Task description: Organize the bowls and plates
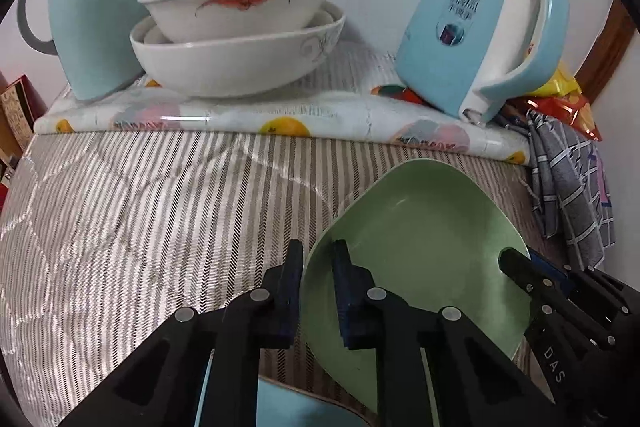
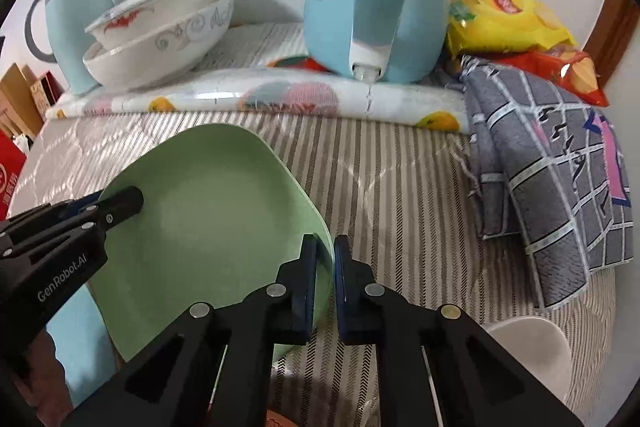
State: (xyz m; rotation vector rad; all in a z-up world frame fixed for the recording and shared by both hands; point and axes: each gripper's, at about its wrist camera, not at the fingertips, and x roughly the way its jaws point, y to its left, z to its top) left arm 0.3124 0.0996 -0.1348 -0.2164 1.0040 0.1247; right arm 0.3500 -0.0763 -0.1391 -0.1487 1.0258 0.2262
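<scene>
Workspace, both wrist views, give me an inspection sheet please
Surface: striped cloth, fruit-print mat behind.
Job's things: green plate tilted; two bowls stacked on mat.
Clutter: kettle, flask, checked towel, snack bags, white dish.
Grippers: left gripper and right gripper each shut on opposite plate rims.
Cables: nothing seen.
Surroundings: white wall, boxes at left.

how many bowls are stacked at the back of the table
2 for sure: a white bowl with a red bat motif nested inside a larger white bowl with grey swirls, beside the pale blue jug. A smaller one may be hidden between them.
</scene>
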